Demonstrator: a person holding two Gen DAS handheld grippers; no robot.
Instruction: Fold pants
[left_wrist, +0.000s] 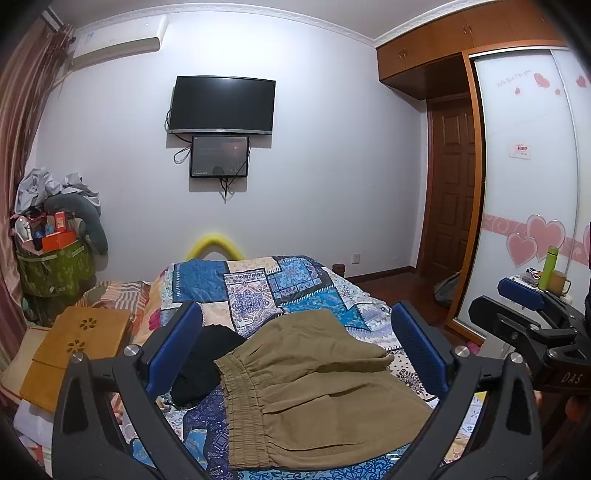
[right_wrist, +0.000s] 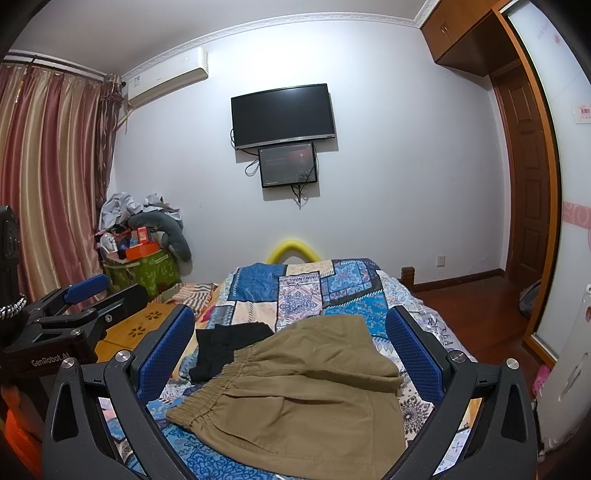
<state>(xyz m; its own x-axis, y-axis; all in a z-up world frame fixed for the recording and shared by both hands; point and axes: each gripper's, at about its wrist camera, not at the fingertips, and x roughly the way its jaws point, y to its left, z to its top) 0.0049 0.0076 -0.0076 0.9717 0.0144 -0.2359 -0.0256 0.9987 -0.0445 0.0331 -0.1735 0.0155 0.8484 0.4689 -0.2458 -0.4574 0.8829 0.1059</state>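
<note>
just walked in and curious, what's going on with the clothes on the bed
A person holds a gripper in each hand above a pair of khaki pants lying on the patchwork quilt. Both the left tool and the right tool are open and hold nothing. The pants look partly folded, with one part laid over. A black garment lies beside the waistband.

pants (left_wrist: 317, 387): lower edge cut off | black garment (left_wrist: 207, 365): partly under pants | small screen (left_wrist: 219, 156): text illegible
</note>
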